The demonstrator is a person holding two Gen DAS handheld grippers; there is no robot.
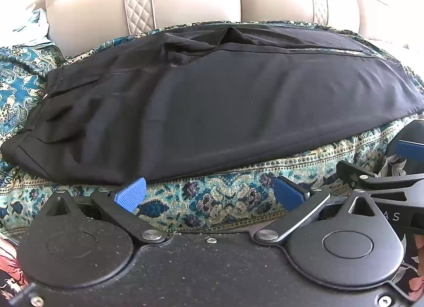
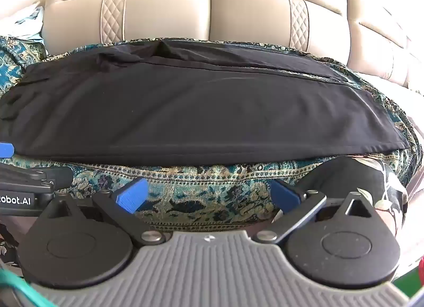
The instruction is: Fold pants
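Partly cropped: black pants point(image 1: 212, 111) on patterned cover point(image 1: 212, 195); left gripper point(image 1: 209, 194), right gripper point(image 2: 208, 197) fingers wide, empty.

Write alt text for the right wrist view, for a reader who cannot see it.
Black pants lie lengthwise, one leg folded over the other, across a teal patterned cover in front of a beige sofa back. The right gripper hangs near the pants' front edge, jaws open and empty. The left gripper pokes in at the left edge.
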